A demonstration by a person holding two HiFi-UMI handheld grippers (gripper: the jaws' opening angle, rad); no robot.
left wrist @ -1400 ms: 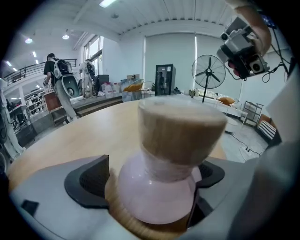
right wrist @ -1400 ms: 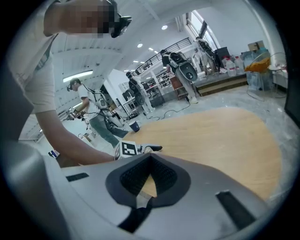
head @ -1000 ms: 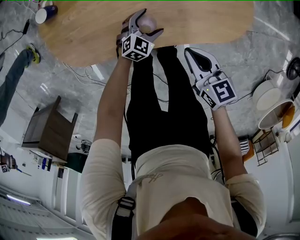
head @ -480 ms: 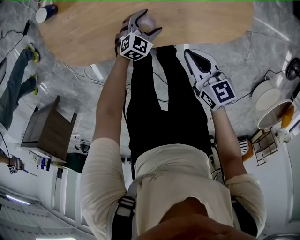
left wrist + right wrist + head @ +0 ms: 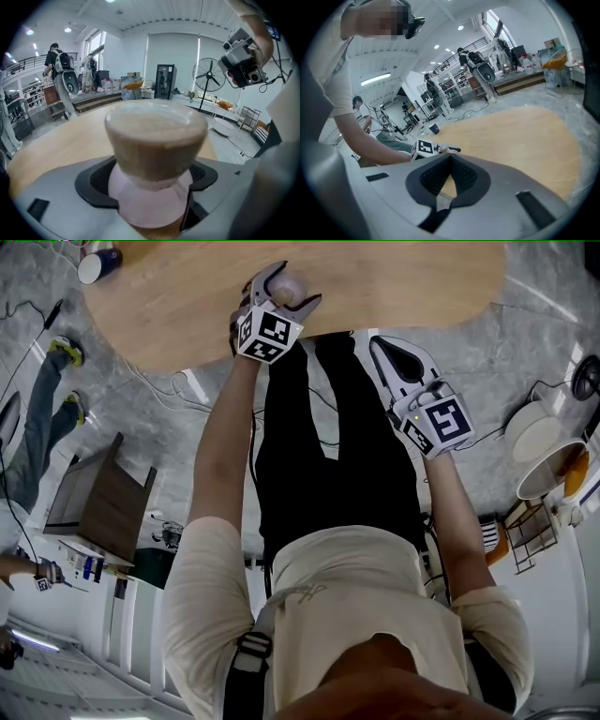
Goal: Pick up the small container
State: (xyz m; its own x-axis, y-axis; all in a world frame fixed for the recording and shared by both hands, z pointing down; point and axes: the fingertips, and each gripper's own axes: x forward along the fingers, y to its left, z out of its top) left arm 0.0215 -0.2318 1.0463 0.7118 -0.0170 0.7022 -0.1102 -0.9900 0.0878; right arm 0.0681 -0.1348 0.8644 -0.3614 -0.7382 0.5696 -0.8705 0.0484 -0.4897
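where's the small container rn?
Head view, top centre-left: the small container is between the jaws of the left gripper, which have just been closing on it, by the near edge of the wooden table.

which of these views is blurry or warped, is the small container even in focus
Left gripper view: the small container fills the middle, soft and out of focus, the room behind sharper. Right gripper view: fisheye bends the table edge, dark corners. Head view: sharp, evenly lit.

The left gripper (image 5: 300,283) partly hides the small container (image 5: 289,285), blurred in that gripper's view.
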